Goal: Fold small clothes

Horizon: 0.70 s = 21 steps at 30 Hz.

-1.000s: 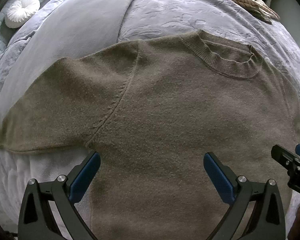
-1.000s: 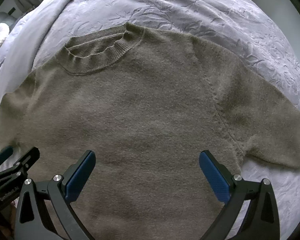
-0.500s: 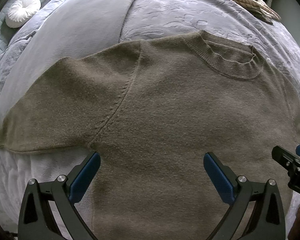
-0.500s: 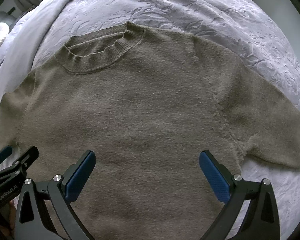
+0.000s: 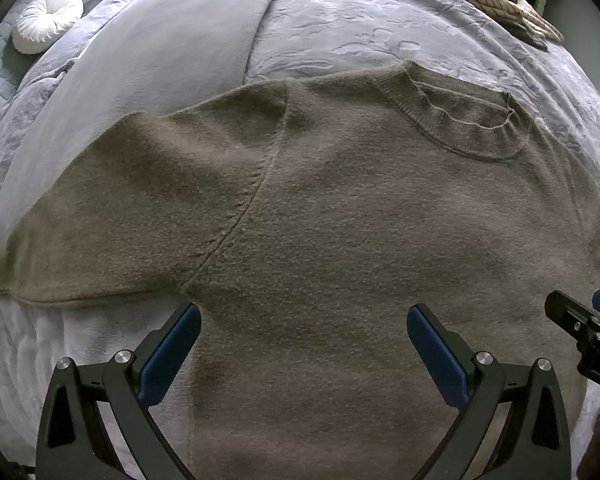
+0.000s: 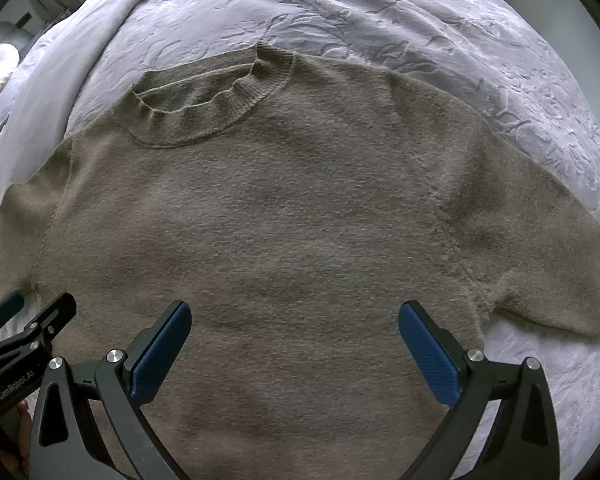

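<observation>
- Here, a brown sweater (image 5: pixel 340 240) lies flat on the bed (image 5: pixel 340 28).
- Left hand-held gripper (image 5: pixel 303 344) spread wide, empty, above it.
- Right hand-held gripper (image 6: pixel 294 340) likewise.

The only fully readable lettering is "GenRobot.AI", printed in pale letters on the black plastic body of the left gripper (image 6: pixel 18 322), which shows at the lower left edge of the right wrist view. In the left wrist view, the black body of the right gripper (image 5: pixel 592 320) at the far right edge carries a single pale letter, "D", cut off by the frame; the rest of that marking cannot be read.
</observation>
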{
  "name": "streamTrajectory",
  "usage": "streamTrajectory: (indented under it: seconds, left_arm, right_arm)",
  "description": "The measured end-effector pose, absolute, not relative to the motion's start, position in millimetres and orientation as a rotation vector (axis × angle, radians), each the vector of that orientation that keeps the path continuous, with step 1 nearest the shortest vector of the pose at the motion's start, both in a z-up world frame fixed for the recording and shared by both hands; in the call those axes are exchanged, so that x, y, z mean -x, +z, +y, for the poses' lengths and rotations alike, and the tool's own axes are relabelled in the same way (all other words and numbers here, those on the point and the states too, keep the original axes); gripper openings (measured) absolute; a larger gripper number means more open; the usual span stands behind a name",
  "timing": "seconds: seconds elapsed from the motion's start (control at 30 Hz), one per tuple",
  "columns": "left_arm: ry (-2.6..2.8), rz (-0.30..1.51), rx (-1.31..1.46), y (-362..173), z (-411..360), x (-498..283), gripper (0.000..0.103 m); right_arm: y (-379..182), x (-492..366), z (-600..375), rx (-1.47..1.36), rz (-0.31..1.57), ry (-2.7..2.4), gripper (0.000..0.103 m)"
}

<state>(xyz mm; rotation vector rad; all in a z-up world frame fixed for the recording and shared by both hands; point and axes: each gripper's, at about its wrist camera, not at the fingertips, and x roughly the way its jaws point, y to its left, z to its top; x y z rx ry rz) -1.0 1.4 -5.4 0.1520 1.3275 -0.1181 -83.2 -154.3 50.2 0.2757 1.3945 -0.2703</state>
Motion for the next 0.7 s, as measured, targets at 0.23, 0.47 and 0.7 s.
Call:
streamTrajectory:
  seconds: [0.23,0.47,0.7]
  left_arm:
    - [-0.123,1.327,-0.153,1.8,5.7,0.1,0.103]
    - [-0.128,1.307,-0.151,0.1,9.7,2.6,0.103]
    - [-0.137,1.297,-0.152,2.1,12.2,5.6,0.103]
  right_arm:
    - [49.9,87.0,-148.1,-0.272,1.394,-0.269,0.103]
    - [49.3,87.6,-148.3,-0.267,1.395,-0.266,0.103]
    - [49.1,77.5,-142.6,-0.263,1.397,-0.265,0.103]
